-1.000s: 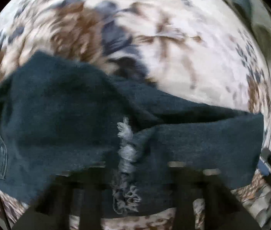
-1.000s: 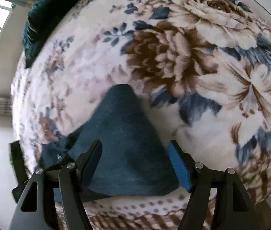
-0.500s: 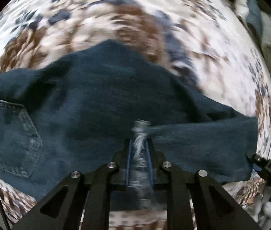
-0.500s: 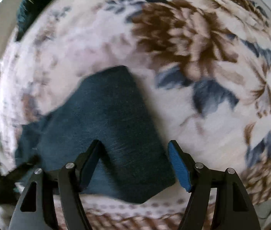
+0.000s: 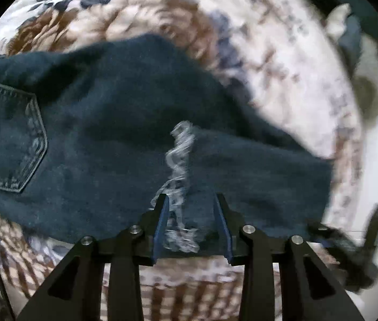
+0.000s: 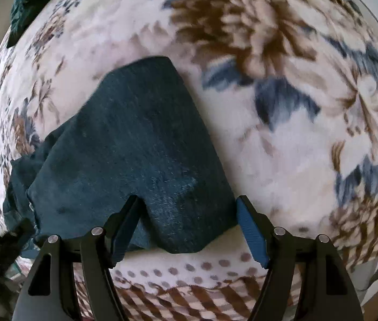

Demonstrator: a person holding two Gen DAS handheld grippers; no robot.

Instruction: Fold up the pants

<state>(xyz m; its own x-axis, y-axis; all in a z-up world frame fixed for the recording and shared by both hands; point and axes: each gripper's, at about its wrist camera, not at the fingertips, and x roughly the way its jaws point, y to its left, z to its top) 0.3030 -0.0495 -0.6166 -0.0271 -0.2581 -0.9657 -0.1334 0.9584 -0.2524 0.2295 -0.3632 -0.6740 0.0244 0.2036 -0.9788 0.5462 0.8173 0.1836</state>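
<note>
Item: dark blue denim pants (image 5: 114, 133), spread on a floral fleece blanket (image 6: 282, 147), long axis crosswise to both tongs.
Left tongs (image 5: 191, 224): parted, straddling the pale frayed hem (image 5: 179, 160); nearer the fold.
Right tongs (image 6: 189, 223): wide apart over the leg end, gripping nothing.

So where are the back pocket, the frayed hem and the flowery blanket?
back pocket (image 5: 9, 139), left wrist view, middle of the stitched patch.
frayed hem (image 5: 179, 160), left wrist view, pale loose threads.
flowery blanket (image 6: 242, 26), right wrist view, brown flower.
</note>
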